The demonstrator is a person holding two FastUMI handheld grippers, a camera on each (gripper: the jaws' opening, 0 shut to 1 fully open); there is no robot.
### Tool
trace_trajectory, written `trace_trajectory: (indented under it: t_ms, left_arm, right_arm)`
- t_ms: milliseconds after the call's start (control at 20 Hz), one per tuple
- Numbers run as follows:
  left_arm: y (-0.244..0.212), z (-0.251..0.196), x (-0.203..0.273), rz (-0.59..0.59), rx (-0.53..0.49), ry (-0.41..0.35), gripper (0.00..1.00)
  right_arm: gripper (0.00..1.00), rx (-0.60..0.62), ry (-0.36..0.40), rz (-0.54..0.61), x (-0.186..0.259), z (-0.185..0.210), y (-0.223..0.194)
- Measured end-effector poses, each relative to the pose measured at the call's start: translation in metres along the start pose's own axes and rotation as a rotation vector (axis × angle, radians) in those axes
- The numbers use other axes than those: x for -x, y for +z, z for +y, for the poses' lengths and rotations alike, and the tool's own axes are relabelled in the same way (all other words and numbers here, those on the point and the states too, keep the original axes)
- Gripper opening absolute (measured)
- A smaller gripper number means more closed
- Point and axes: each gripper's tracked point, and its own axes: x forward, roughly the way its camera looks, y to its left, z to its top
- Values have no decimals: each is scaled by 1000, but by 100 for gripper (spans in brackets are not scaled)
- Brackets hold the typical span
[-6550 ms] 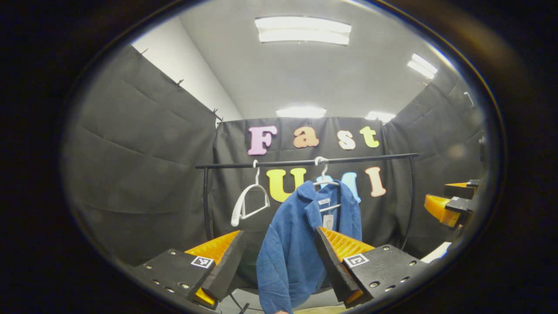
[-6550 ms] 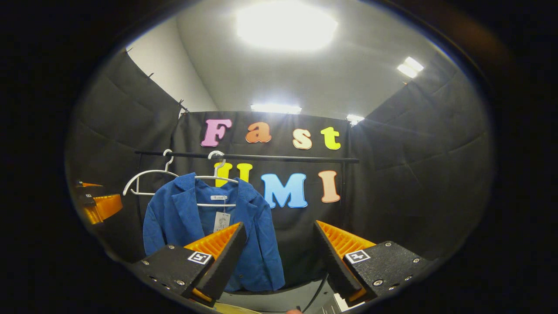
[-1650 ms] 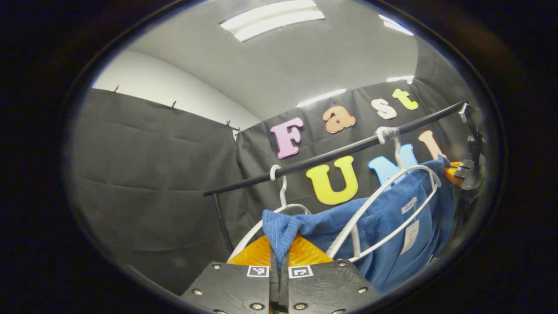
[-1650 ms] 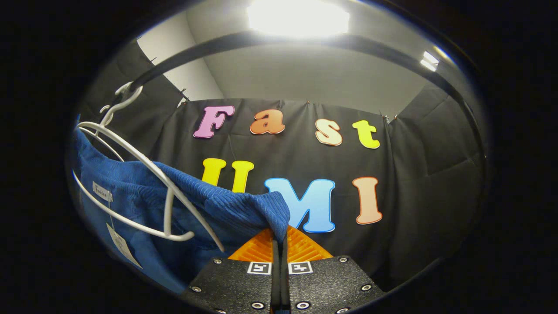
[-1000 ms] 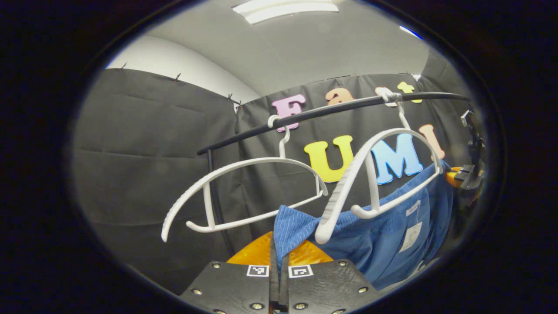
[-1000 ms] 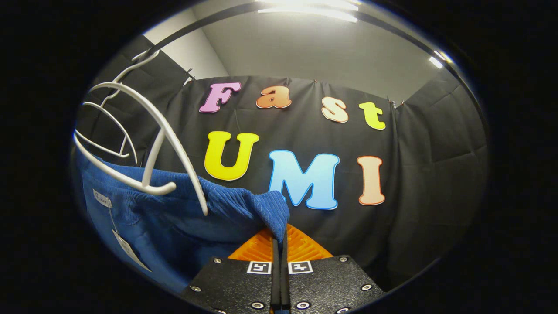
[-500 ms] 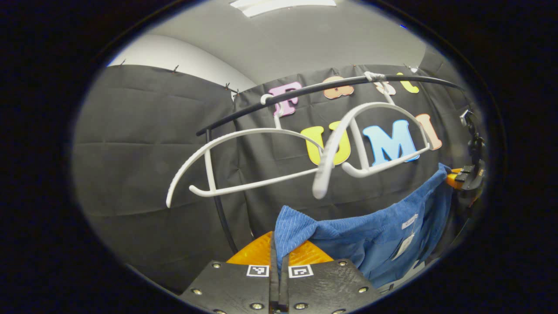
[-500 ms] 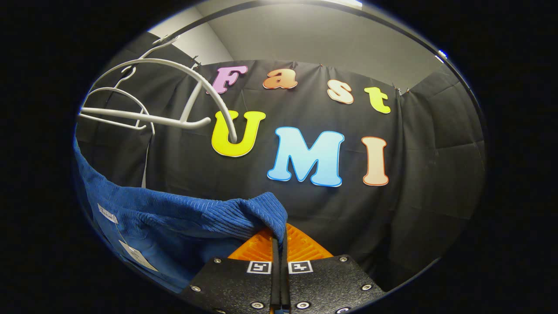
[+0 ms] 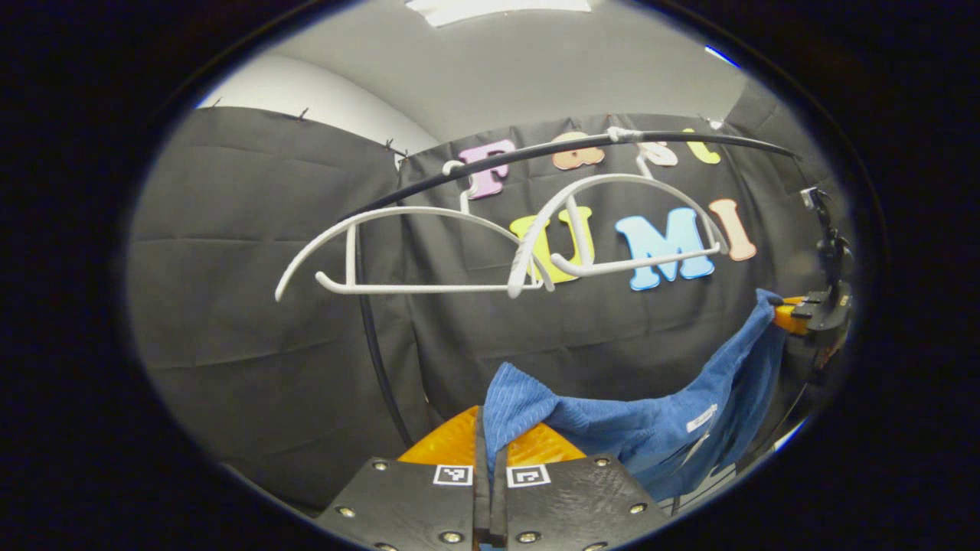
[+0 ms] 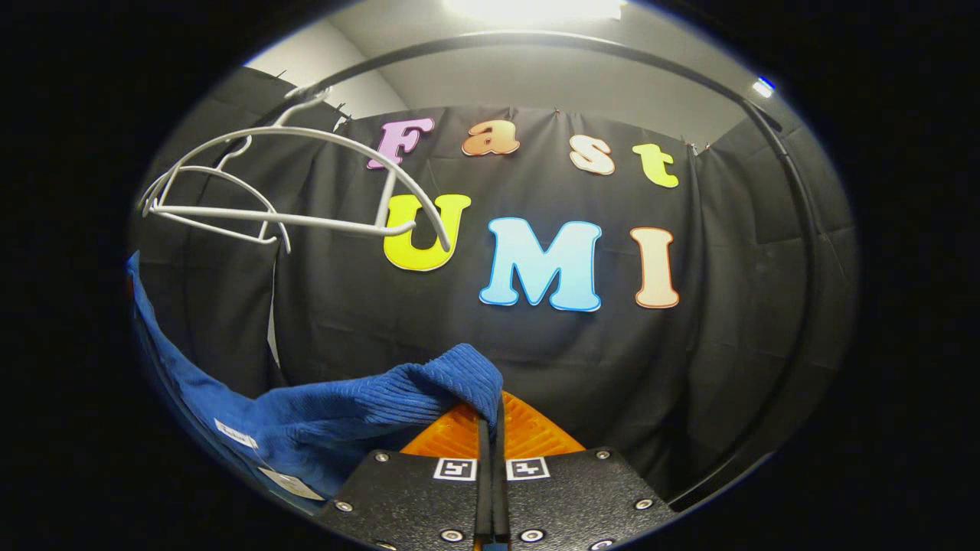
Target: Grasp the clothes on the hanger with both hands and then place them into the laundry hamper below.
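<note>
Blue jacket [image 9: 612, 428] — neck label [image 9: 700, 418] illegible

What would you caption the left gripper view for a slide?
Left gripper and right gripper each pinch the blue jacket, slung between them below two bare white hangers on the rail.

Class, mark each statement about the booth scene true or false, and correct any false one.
1. The blue jacket hangs on a white hanger. False: it is off both hangers, held below them.
2. The left gripper is shut on the jacket. True.
3. The right gripper is open. False: it is shut on a fold of the jacket.
4. Two white hangers hang bare on the black rail. True.
5. The jacket lies in the hamper. False: it sags in the air between the two grippers.
</note>
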Motion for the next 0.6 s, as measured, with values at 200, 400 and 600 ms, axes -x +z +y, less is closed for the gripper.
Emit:
trace_trajectory:
  t_ms: [200,400,600]
  left_arm:
    - [17,-1,6,-22,18,-52,1]
    - [32,-5,38,-55,30,-105,1]
    - [53,-3,75,-95,55,-158,1]
  right_arm:
    - [0,-11,-3,-4,35,9,13]
    - [0,-26,-4,-26,72,22,31]
    - [0,-33,6,-48,105,42,47]
